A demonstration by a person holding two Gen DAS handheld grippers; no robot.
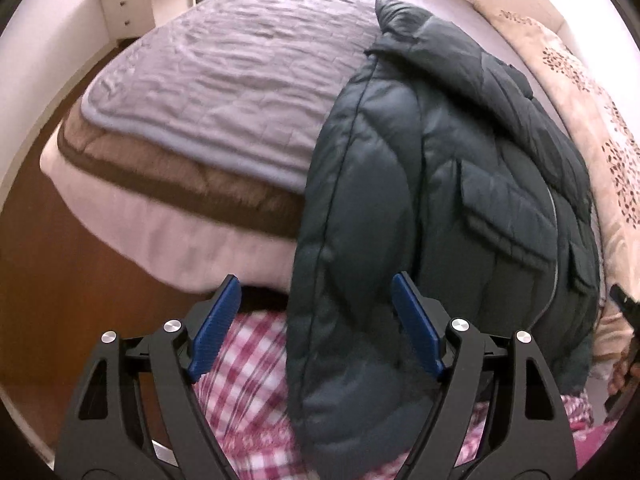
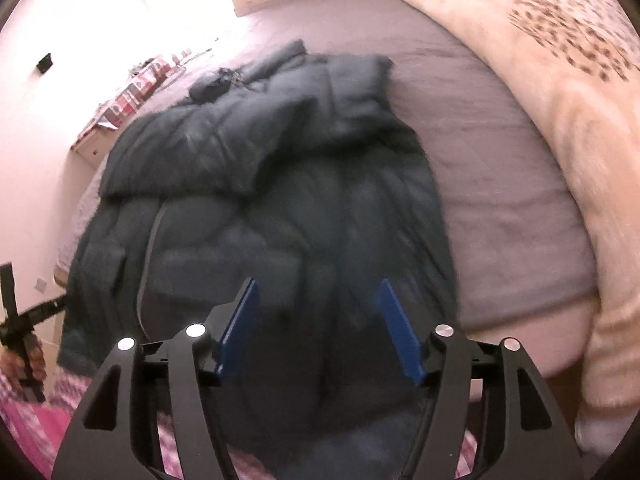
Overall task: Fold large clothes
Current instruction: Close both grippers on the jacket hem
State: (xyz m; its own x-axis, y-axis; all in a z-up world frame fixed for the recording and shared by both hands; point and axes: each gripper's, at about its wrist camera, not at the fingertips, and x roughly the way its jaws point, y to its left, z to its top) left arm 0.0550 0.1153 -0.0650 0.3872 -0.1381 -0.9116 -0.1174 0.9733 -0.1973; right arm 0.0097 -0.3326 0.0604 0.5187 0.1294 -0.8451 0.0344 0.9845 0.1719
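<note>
A dark grey-green puffer jacket point(image 1: 440, 184) lies lengthwise on the bed, with its collar far from me and its hem hanging over the near edge. My left gripper point(image 1: 316, 280) is open above the jacket's left side seam; the hanging hem sits between its blue pads point(image 1: 218, 320) and they do not press on it. In the right wrist view the jacket point(image 2: 280, 184) has a sleeve folded across its chest. My right gripper point(image 2: 318, 282) hangs open over the lower right part of the jacket, nothing pinched. The picture there is blurred.
The bed carries a lilac quilt point(image 1: 224, 80) over a brown blanket point(image 1: 192, 184). A cream patterned duvet point(image 2: 560, 80) is bunched along the right. A white drawer unit point(image 1: 126, 4) stands at the far left on the wooden floor point(image 1: 60, 280). A person's pink checked clothing point(image 1: 244, 380) is below the grippers.
</note>
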